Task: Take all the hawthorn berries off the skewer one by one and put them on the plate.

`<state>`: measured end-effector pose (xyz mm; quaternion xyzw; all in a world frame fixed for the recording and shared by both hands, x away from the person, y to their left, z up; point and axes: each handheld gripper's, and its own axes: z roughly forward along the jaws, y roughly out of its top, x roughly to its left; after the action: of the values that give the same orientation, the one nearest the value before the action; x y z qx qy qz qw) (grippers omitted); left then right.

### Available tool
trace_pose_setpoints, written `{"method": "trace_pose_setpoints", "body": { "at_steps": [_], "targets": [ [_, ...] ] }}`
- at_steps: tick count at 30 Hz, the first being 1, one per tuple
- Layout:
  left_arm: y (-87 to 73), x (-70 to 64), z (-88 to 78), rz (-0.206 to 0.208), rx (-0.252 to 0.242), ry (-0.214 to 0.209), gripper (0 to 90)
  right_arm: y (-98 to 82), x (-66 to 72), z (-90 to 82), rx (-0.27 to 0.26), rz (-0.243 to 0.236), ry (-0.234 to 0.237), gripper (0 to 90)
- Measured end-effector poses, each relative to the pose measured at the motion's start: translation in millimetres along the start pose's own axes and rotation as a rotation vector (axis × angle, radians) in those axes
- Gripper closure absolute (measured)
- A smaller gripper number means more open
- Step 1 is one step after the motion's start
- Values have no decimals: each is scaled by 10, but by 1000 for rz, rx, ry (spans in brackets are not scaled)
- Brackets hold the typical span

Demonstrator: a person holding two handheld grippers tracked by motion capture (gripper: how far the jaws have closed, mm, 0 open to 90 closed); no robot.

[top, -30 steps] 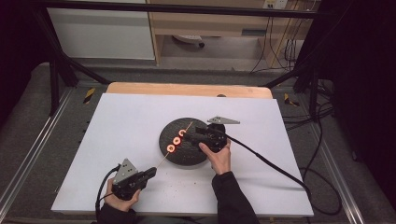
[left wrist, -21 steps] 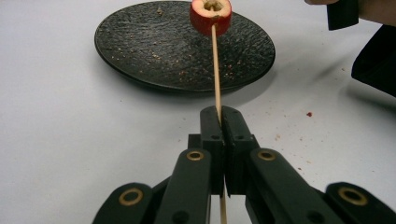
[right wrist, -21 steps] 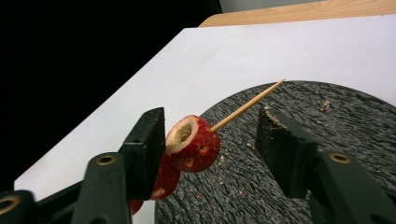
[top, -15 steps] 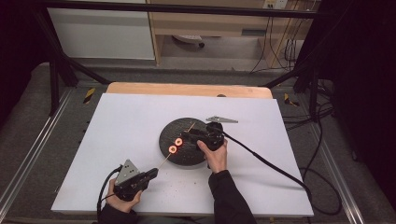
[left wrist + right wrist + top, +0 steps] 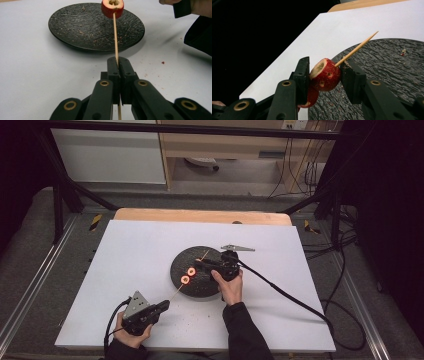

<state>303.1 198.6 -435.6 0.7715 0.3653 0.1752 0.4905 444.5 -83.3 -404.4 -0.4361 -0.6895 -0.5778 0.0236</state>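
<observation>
A thin wooden skewer (image 5: 115, 37) runs from my left gripper (image 5: 117, 60), whose jaws are shut on its lower end, out over the black plate (image 5: 75, 30). In the high view the left gripper (image 5: 165, 305) lies near the table's front edge. Two red cored fruits are threaded on the skewer (image 5: 176, 292). My right gripper (image 5: 326, 62) has just been closing on the upper fruit (image 5: 325, 75), and both pads press its sides. The second fruit (image 5: 311, 98) sits just below it, partly hidden. The skewer's pointed tip (image 5: 372, 35) sticks out past the jaws.
The white table top (image 5: 135, 250) lies open to the left of and behind the plate (image 5: 212, 287). A wooden board edge (image 5: 200, 216) runs along the back. The right gripper's cable (image 5: 285, 292) trails off to the right. Crumbs dot the plate.
The right gripper's jaws have closed in around the upper fruit on the skewer. Both hands have kept their places.
</observation>
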Motion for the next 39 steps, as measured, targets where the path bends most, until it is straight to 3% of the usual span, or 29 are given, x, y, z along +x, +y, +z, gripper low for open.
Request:
{"method": "trace_pose_setpoints", "body": {
  "at_steps": [10, 39],
  "targets": [
    [11, -15, -24, 10, -20, 4, 883, 40, 8, -28, -25, 10, -1, 619],
    [8, -14, -54, 12, -28, 1, 883, 513, -172, -350, -132, -55, -181, 624]
  ]
}}
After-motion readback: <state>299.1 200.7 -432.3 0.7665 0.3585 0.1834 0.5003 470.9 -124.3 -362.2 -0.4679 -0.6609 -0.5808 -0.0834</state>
